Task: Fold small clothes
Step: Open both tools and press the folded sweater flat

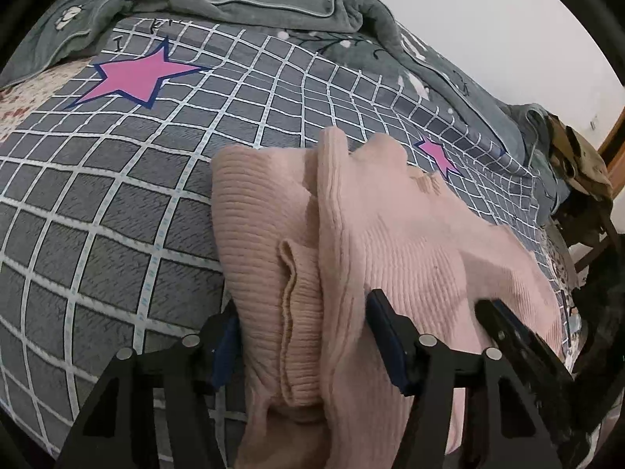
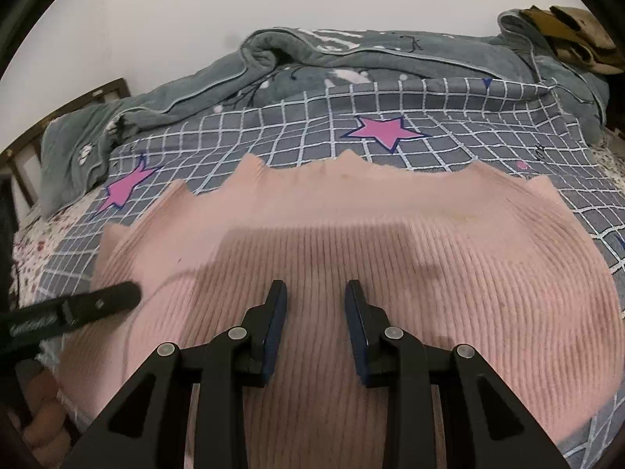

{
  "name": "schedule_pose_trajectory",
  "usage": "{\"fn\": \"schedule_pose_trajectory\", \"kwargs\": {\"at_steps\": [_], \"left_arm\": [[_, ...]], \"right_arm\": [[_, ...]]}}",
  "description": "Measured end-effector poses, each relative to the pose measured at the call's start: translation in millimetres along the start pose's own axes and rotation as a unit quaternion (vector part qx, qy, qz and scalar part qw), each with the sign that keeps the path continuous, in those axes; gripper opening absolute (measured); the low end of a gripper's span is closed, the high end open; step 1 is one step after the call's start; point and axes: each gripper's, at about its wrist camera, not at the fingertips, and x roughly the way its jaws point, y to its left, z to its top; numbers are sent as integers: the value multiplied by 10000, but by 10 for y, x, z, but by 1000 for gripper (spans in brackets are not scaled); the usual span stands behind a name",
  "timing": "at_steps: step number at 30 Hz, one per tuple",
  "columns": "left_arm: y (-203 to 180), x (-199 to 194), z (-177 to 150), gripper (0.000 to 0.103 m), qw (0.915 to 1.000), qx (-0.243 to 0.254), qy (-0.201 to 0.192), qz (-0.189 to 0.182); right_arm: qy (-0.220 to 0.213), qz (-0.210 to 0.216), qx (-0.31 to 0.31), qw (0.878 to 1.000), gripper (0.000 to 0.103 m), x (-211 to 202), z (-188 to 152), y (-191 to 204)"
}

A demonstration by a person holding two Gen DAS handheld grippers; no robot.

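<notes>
Open checked bedsheet [image 1: 117, 203] left of left gripper [image 1: 304, 324], spread wide around folded pink sweater [image 1: 273, 234]. Long axis running ahead between jaws. Right gripper [image 2: 315, 293] half open, empty, over sweater body.

Your left gripper [image 1: 304, 336] straddles the pink sweater [image 1: 390, 258], and raised folds cover the lower part of its left finger [image 1: 224, 346]; you cannot confirm from the left wrist view whether either pad presses the knit. The sweater's near edge runs off the bottom of both views. In the right wrist view, your right gripper [image 2: 314, 312] hangs over the garment; contact beneath its fingers is not visible. The bar [image 2: 78, 312] entering at the left edge is cut off and slightly blurred. The brown item [image 2: 574, 35] on the grey blanket [image 2: 312, 62] is too distorted to identify. The hand [image 2: 43, 422] at lower left is partly out of frame.
</notes>
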Motion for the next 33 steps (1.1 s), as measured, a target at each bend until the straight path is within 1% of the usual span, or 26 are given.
{"fn": "schedule_pose_trajectory", "kwargs": {"at_steps": [1,3,4,6,11,13,15,17,19,23,25,27,29,33], "left_arm": [[-6,-10,-10,54,10000,-24,9,12],[-22,-41,-41,45,9999,-88,48,-17],[-29,-61,-53,43,9999,-99,27,-4],[-41,-94,-80,36,9999,-115,-7,35],[-66,-160,-125,36,9996,-198,-19,210],[-74,-185,-158,38,9993,-217,-19,292],[-89,-220,-207,46,9992,-188,-25,348],[-109,-270,-270,49,9993,-84,-15,353],[-121,-315,-311,49,9991,10,-23,412],[-79,-410,-342,49,9994,-80,-54,338],[-40,-444,-348,51,9994,-178,-84,284],[-7,-449,-355,58,9995,-260,-59,193],[4,-447,-345,59,9995,-293,-53,111],[10,-435,-316,65,9996,-221,-123,81]], "right_arm": [[9,31,-69,10000,30,-40,-29,-1],[15,58,-213,9998,30,-124,-99,1],[22,84,-261,9996,30,-166,-136,-1],[25,184,-262,9995,30,-264,-221,-30],[164,434,-21,9989,30,-375,-403,-149],[144,465,43,9988,30,-432,-466,-184],[97,498,188,9985,30,-498,-492,-231],[12,581,425,9974,30,-599,-509,-296],[-5,558,472,9973,30,-658,-505,-314],[-30,476,399,9981,30,-743,-468,-277],[-64,457,373,9982,30,-774,-461,-249],[-48,462,292,9985,30,-779,-447,-205],[-22,447,191,9988,30,-776,-435,-160],[-48,409,116,9991,30,-755,-408,-112]]}}
